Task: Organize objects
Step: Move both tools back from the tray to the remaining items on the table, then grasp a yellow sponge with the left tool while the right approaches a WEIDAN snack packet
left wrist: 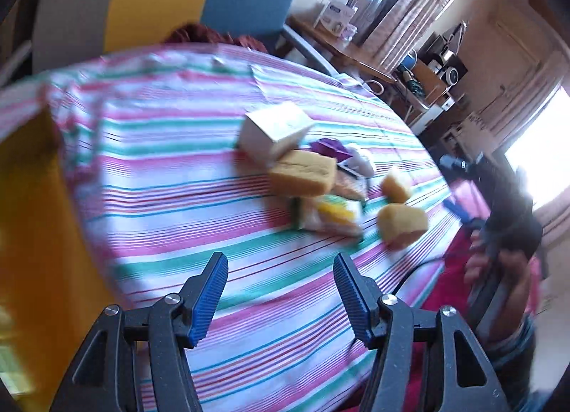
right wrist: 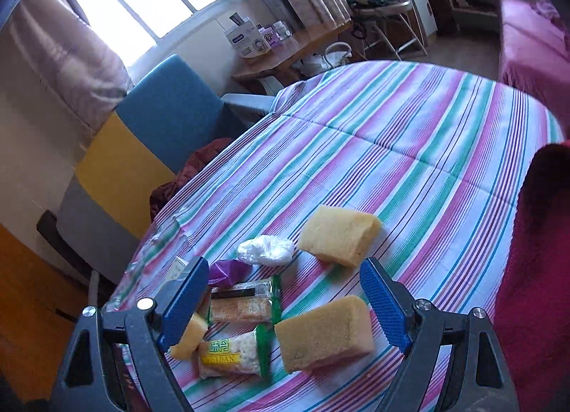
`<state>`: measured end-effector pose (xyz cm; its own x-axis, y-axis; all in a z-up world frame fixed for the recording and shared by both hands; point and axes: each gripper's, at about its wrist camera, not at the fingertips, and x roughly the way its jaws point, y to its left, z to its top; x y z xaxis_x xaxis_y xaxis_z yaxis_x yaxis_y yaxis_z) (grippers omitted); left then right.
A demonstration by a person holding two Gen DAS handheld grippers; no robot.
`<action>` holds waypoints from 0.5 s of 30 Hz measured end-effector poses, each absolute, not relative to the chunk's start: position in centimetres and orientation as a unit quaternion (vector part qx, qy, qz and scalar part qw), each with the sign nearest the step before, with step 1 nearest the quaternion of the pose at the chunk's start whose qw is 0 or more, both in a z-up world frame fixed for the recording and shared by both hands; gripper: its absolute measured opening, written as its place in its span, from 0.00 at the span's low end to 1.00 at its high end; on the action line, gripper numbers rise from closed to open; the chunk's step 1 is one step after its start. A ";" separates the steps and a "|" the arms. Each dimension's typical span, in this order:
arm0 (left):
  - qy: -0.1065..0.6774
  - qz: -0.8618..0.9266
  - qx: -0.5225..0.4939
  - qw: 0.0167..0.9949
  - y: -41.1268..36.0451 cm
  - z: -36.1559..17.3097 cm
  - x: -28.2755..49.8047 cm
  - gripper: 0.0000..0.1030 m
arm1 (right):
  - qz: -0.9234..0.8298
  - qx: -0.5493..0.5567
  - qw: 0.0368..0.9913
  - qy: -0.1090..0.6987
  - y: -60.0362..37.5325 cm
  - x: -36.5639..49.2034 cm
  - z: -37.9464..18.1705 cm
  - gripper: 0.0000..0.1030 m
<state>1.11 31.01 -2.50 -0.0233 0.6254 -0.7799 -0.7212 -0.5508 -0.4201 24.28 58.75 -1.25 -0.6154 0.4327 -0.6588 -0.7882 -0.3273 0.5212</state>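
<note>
In the right wrist view, the right gripper (right wrist: 283,299) is hanging wide open and empty at the bottom, framing two green-edged snack packets (right wrist: 242,326) lying left of a porous yellow sponge (right wrist: 324,333) on the striped tablecloth (right wrist: 409,148). A second sponge (right wrist: 338,239) is sitting upper right. In the blurred left wrist view, the left gripper (left wrist: 281,296) is gaping, holding nothing.

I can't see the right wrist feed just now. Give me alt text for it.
The open right gripper hovers over a striped tablecloth, a yellow sponge between its blue pads but not gripped. Nearby lie two wrapped snack bars, a second sponge, a clear plastic wad and a purple wrapper.
</note>
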 end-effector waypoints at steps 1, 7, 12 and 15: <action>0.038 0.706 -0.527 0.472 31.9 -2.8 0.9 0.61 | 0.786 -0.206 0.384 0.438 58.9 24.4 -1.5 0.85; 0.000 0.678 -0.575 0.458 36.5 -4.7 -1.0 0.75 | 0.795 -0.225 0.351 0.441 58.5 23.2 -1.9 0.86; -0.048 0.662 -0.617 0.423 39.6 -6.5 -3.0 0.80 | 0.801 -0.233 0.329 0.444 58.4 22.6 -2.2 0.86; -0.063 0.657 -0.633 0.404 41.3 -7.2 -3.9 0.82 | 0.800 -0.234 0.318 0.451 58.5 22.5 -2.4 0.86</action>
<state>-3.94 41.32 -7.24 0.1282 0.6099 -0.7820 -0.4511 -0.6664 -0.5937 22.54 58.48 -2.44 -0.6877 0.2977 -0.6622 -0.7207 -0.3901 0.5731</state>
